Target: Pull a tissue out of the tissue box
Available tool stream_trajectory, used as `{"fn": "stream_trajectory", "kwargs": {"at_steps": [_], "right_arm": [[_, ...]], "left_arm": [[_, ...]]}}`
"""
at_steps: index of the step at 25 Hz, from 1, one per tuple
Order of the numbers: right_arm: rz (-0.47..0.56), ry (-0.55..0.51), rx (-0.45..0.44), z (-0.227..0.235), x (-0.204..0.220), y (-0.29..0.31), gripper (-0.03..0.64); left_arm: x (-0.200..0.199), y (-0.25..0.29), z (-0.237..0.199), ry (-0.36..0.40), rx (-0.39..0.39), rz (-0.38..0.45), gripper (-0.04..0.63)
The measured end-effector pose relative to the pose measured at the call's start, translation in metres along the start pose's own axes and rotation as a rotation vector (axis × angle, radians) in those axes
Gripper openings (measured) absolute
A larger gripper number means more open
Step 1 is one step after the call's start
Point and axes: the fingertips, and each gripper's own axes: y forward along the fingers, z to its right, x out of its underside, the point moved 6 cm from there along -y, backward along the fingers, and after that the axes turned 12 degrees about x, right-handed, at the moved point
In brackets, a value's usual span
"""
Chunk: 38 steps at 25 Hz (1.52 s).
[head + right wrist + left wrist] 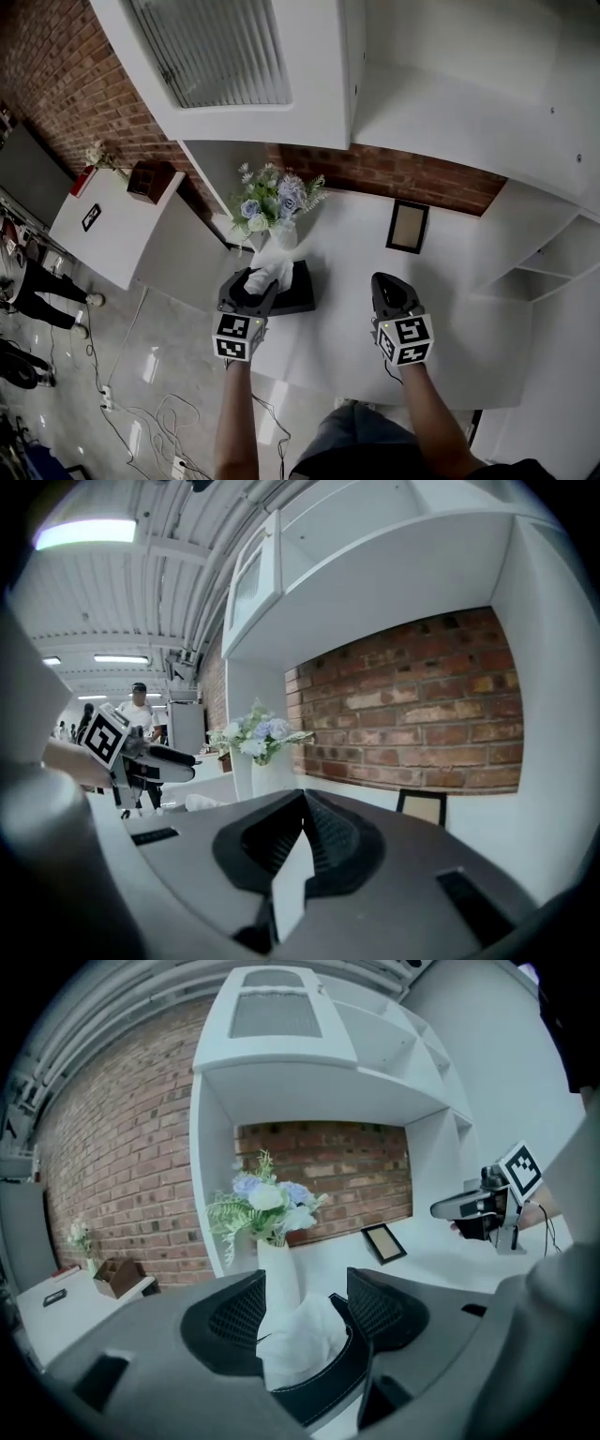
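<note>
White worktop (pixel 469 319): left claw (pixel 305 1302) stood wide astride tissue (pixel 300 1344) atop black tissue box (pixel 300 295); right claw (pixel 302 808) was closed, empty, to its right.

A white vase of pale blue and white flowers (pixel 275 201) stands near the back left corner of the white tabletop (pixel 469 319). A dark picture frame (pixel 408 226) stands at the back edge, against the brick wall (pixel 394 173). To the left, a lower white cabinet (pixel 112 234) carries a brown wooden box (pixel 150 178).

White counter (pixel 469 309): black tissue box (pixel 298 289), vase of flowers (pixel 281 208) behind, picture frame (pixel 409 227) right.
</note>
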Motion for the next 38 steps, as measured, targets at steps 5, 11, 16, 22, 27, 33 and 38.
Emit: {"fn": "stream_trajectory", "kwargs": {"at_steps": [5, 11, 16, 22, 27, 33, 38], "right_arm": [[-0.012, -0.055, -0.116, -0.04, -0.004, 0.025, -0.002], [-0.023, -0.099, -0.244, -0.09, -0.006, 0.053, -0.002], [-0.025, -0.119, -0.335, -0.13, -0.008, 0.069, -0.002], [-0.032, -0.142, -0.405, -0.159, -0.004, 0.073, -0.002], [-0.041, -0.169, -0.434, -0.166, -0.002, 0.072, -0.002], [-0.043, -0.175, -0.431, -0.16, -0.001, 0.072, -0.002], [-0.04, -0.179, -0.433, -0.159, -0.002, 0.069, -0.002]], "left_arm": [[0.019, 0.005, -0.016, 0.028, 0.041, -0.11, 0.246], [0.04, 0.007, -0.032, 0.025, 0.057, -0.193, 0.245], [0.05, 0.007, -0.036, -0.011, 0.048, -0.202, 0.245], [0.062, 0.009, -0.041, 0.014, 0.048, -0.26, 0.245], [0.07, 0.014, -0.047, 0.057, 0.084, -0.36, 0.245], [0.074, 0.027, -0.045, 0.198, 0.174, -0.531, 0.244], [0.076, 0.034, -0.039, 0.282, 0.207, -0.627, 0.203]]}}
